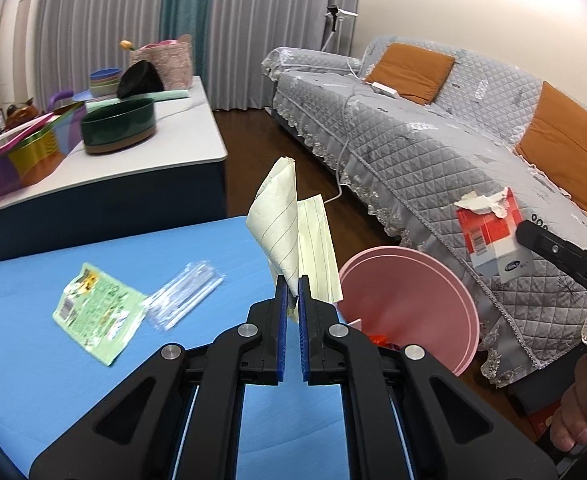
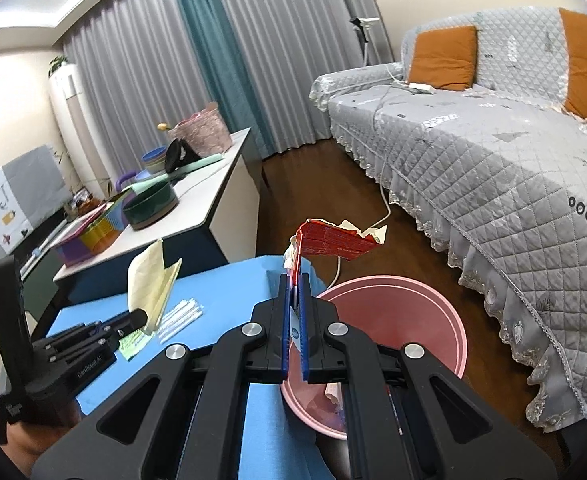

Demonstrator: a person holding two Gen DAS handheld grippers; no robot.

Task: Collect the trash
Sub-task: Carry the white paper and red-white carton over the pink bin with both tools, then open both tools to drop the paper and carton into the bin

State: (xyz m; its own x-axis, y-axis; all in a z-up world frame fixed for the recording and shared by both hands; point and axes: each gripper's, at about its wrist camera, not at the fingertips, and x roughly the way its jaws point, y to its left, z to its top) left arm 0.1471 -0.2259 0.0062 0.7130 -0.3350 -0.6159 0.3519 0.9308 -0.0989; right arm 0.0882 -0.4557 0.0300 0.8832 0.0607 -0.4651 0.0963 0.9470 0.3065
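- Left gripper (image 1: pixel 292 292): the blue-padded jaws are clamped on the lower corner of a folded sheet of lined yellow paper (image 1: pixel 289 224). The sheet stands upright above the fingertips, held over the right edge of the blue table (image 1: pixel 33 360).
- In the right wrist view, the same paper (image 2: pixel 149 280) appears at the left, pinched at its bottom by the left gripper (image 2: pixel 141 316).
- Right gripper (image 2: pixel 294 292): the jaws are closed on a torn red carton (image 2: pixel 329 242). The carton's flat panel rises between the pads and folds over to the right; its ragged white edge points toward the sofa (image 2: pixel 513 184).
- In the left wrist view, the carton (image 1: pixel 489 236) shows a barcode and a white lower panel, with one black finger (image 1: pixel 553 248) of the right gripper across it.
- Pink bin (image 2: pixel 433 320): it stands on the wood floor between the blue table and the sofa, below and just ahead of the right gripper. Some scraps already lie inside.
- Remaining on the blue table: a green snack wrapper (image 1: pixel 97 312) lying flat and a clear plastic sleeve (image 1: pixel 183 292) just beside it on the right.
- Background: a white side table (image 1: pixel 181 140) carries a dark green bowl (image 1: pixel 119 126) and a multicoloured box (image 1: pixel 21 160).
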